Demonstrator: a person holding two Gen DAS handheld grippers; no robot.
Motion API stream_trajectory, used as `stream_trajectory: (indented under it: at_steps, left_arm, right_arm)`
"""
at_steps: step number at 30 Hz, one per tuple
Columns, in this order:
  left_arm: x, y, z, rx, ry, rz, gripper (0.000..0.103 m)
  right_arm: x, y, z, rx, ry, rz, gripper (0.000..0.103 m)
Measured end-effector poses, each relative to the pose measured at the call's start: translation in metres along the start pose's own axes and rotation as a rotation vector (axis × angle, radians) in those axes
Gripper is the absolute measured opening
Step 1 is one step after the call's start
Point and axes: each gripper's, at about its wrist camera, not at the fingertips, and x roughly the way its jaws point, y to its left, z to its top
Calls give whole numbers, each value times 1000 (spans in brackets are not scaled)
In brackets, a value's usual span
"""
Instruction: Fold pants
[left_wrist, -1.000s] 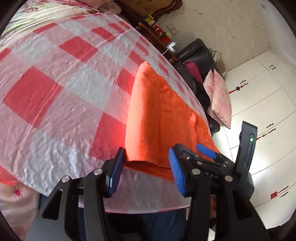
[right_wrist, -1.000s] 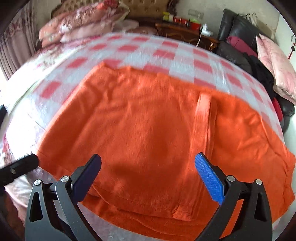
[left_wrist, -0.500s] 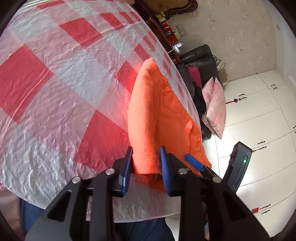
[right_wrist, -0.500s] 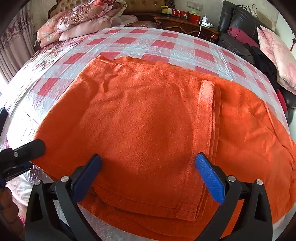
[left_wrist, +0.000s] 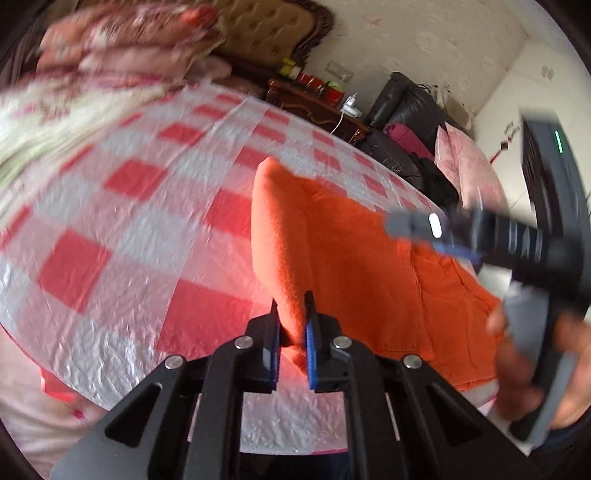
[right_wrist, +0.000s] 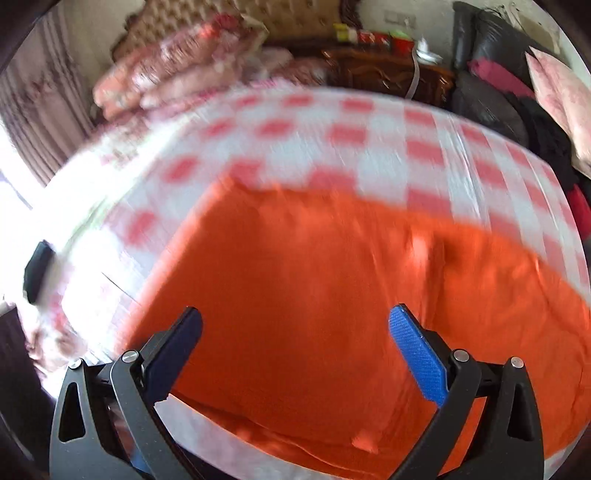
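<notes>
- Red-and-white checked plastic sheeting (left_wrist: 122, 229) covers the bed across both views; both frames are motion-blurred, the right wrist view most of all.
- I see the orange pants (right_wrist: 325, 295) lying folded on the sheeting, filling the centre and lower right of the right wrist frame, with their near edge close to the bottom.
- My left gripper (left_wrist: 291, 332) sits at lower centre of the left wrist frame, its blue pads pressed together on the near left corner of the pants, which rises between them as a ridge running up the frame.
- My right gripper (right_wrist: 295, 354) is at the bottom of its frame, jaws spread wide, held over the pants with nothing between the pads.
- From the left wrist view, that same right gripper shows blurred at the right edge, with the hand (left_wrist: 532, 362) wrapped around its handle.
- Floral pillows (left_wrist: 122, 40) are stacked at upper left, a dark wooden cabinet (left_wrist: 314, 99) stands at top centre, and a pink cushion (left_wrist: 469, 166) leans at upper right.
</notes>
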Motion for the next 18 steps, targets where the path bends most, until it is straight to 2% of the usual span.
stream_trajectory:
  at_steps: [5, 9, 12, 13, 14, 16, 17, 18]
  left_arm:
    - [-6, -49, -4, 233, -68, 142, 10]
    - [-5, -75, -13, 379, -101, 204, 10]
    - [-5, -94, -19, 482, -129, 233, 10]
    - [-5, -101, -20, 513, -138, 237, 10]
    - [-6, -109, -21, 545, -149, 238, 10]
    - [-7, -124, -23, 596, -167, 231, 10]
    - [-9, -132, -24, 614, -176, 217, 9]
    - [-11, -141, -25, 631, -186, 202, 9]
  right_arm:
    - [19, 34, 44, -69, 159, 197, 98]
    - [41, 56, 57, -160, 225, 170, 98]
    - [59, 62, 51, -215, 282, 177, 97]
    - [61, 60, 49, -234, 286, 181, 82]
    - [61, 53, 48, -231, 290, 173, 53]
    - [53, 26, 47, -180, 275, 195, 29]
    - [44, 10, 46, -152, 257, 207, 21]
    - [33, -7, 45, -122, 231, 206, 19]
